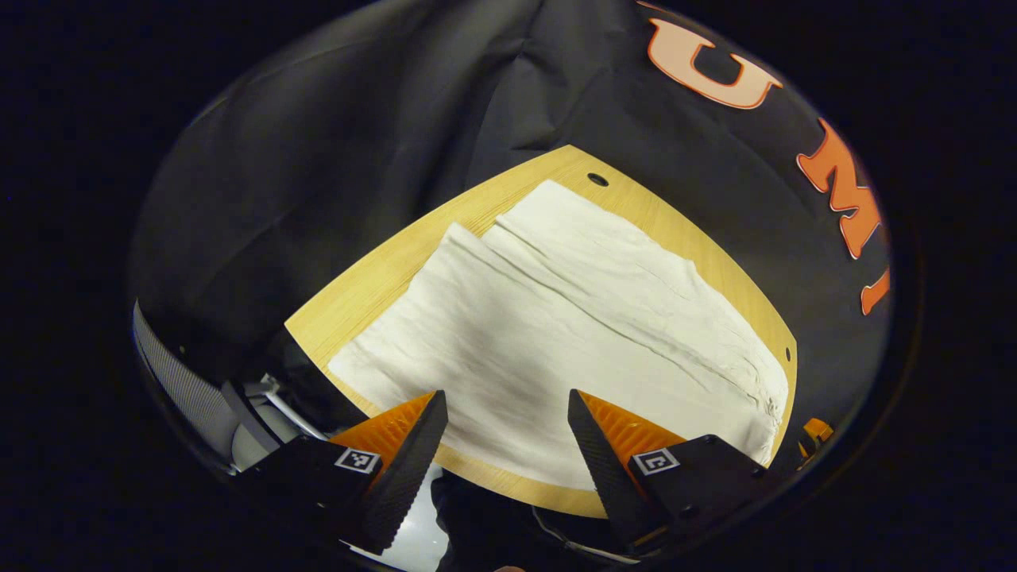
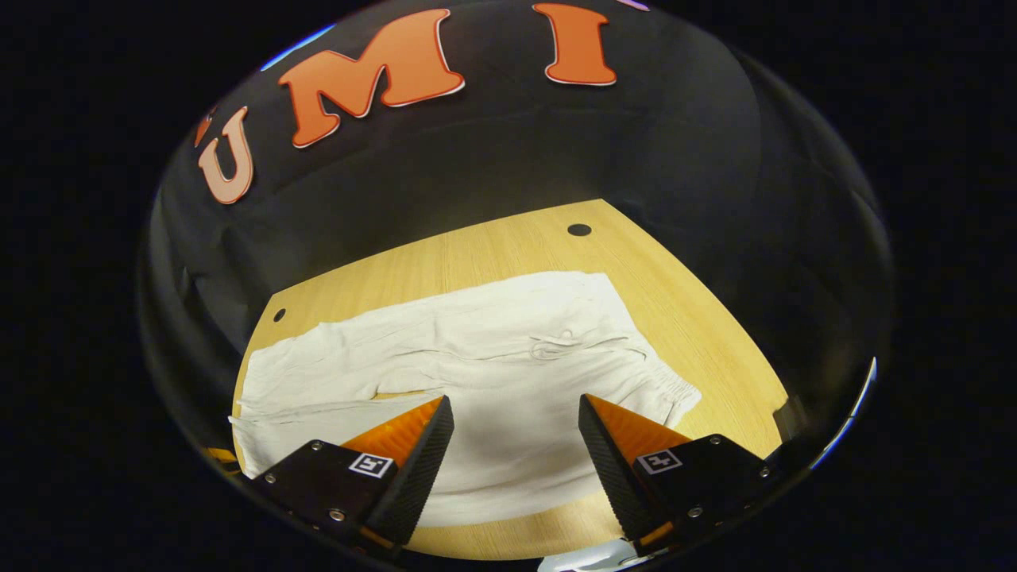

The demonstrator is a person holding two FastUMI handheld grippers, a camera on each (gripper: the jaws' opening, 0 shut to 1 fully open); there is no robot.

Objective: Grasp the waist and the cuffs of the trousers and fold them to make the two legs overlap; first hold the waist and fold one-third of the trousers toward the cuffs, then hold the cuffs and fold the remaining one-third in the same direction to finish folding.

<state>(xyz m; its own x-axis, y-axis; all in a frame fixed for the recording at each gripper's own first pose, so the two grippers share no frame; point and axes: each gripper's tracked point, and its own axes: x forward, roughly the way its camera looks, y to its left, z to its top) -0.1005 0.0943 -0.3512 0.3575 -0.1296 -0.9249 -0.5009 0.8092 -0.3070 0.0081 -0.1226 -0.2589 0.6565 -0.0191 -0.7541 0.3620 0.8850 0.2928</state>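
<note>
I've got both grippers up over the wooden table (image 1: 373, 278), nothing in either one. The left gripper (image 1: 507, 413) has its fingers spread wide apart, released, hanging above the near edge of the trousers (image 1: 572, 318) without touching them as far as I can tell. In the left gripper view the trousers lie flat on the table, pale off-white, wrinkled, with the two legs running side by side away from me and a long crease line between them; the gathered waist end sits at the right side near the table edge, the cuffs toward the left and far side. Small dark hole (image 1: 597, 179) in the table at the far corner past the cloth. The right gripper (image 2: 516, 417) is also spread open, holding nothing, poised above the trousers (image 2: 477, 357). In the right gripper view the trousers stretch across the table (image 2: 699, 334) left to right, the elastic waist bunched at the right just beyond the right finger, a drawstring loop visible mid-cloth, legs trailing off to the left where a gap of bare wood shows between them. Bare table shows beyond and to the right of the cloth. The trousers look unfolded, full length.
</note>
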